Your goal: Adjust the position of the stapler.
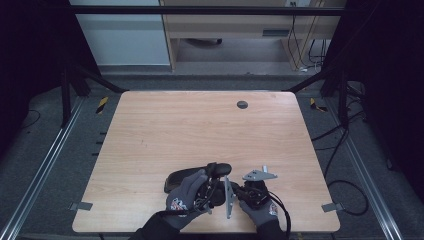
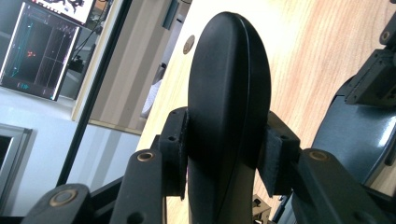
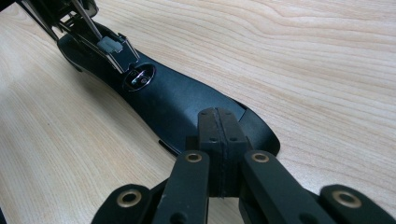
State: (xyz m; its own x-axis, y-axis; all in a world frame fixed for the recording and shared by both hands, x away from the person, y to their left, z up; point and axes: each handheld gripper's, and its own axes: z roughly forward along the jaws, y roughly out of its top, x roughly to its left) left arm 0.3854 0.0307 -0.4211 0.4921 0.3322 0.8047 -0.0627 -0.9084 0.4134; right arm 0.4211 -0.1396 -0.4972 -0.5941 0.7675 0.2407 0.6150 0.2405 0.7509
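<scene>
Two gloved hands enter from the near table edge, close together; left hand (image 1: 187, 197) wraps the left gripper (image 1: 212, 175), which points away and slightly right; its jaws stand apart with both pads (image 2: 175, 151) pressed on something held between them; right hand (image 1: 260, 210) grips the right gripper (image 1: 240, 192), angled toward the left one; in the right gripper view its pads (image 3: 219, 140) meet face to face, nothing between them, tips low over the tabletop.
</scene>
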